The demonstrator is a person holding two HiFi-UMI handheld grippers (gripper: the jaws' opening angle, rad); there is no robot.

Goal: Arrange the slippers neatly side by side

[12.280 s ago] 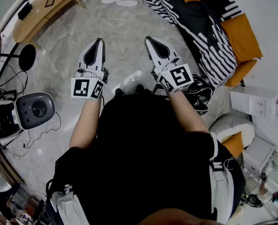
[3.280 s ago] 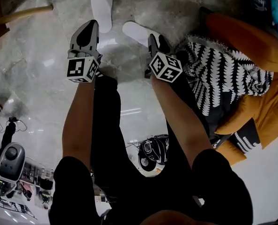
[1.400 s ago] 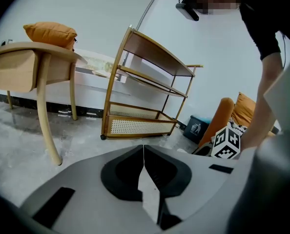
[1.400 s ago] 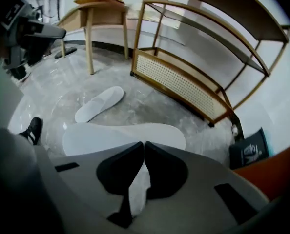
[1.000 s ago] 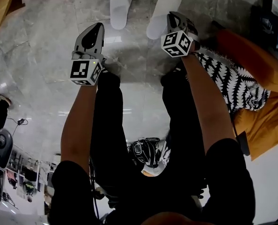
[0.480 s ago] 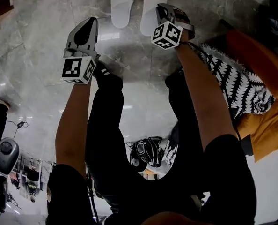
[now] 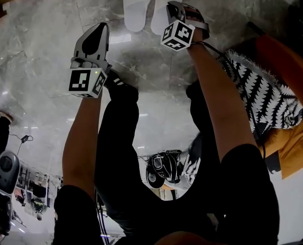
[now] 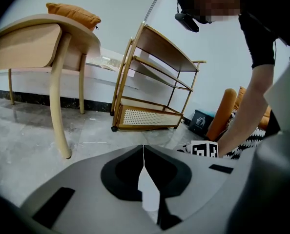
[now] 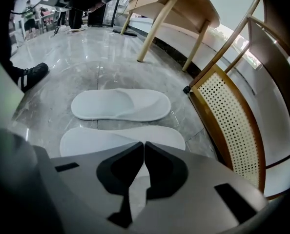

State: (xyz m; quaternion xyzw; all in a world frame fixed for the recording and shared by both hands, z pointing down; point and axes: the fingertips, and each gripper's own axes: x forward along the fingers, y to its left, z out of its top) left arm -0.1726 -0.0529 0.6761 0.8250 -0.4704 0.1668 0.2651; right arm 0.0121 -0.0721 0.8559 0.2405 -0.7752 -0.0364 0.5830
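Two white slippers lie parallel on the grey marble floor. The left slipper (image 7: 137,5) (image 9: 120,105) lies free. The right slipper (image 7: 168,1) (image 9: 89,139) lies close beside it, under my right gripper (image 7: 172,8) (image 9: 144,143). That gripper points steeply down, its jaws closed at the edge of the slipper's upper. My left gripper (image 7: 101,28) (image 8: 143,147) hovers to the left of the pair, shut with nothing between its fingers. The right slipper's near side is hidden behind the right gripper's body.
A gold wire shelf rack (image 8: 152,82) (image 9: 233,111) stands just beyond the slippers. A wooden table leg (image 8: 59,106) is to the left. A black-and-white blanket (image 7: 266,91) and orange cushion (image 7: 289,60) lie at the right. The person's black shoe (image 9: 30,74) is near.
The right gripper has come down and leftward with the right slipper, which was angled and now lies straight beside the left one. The left gripper sank slightly.
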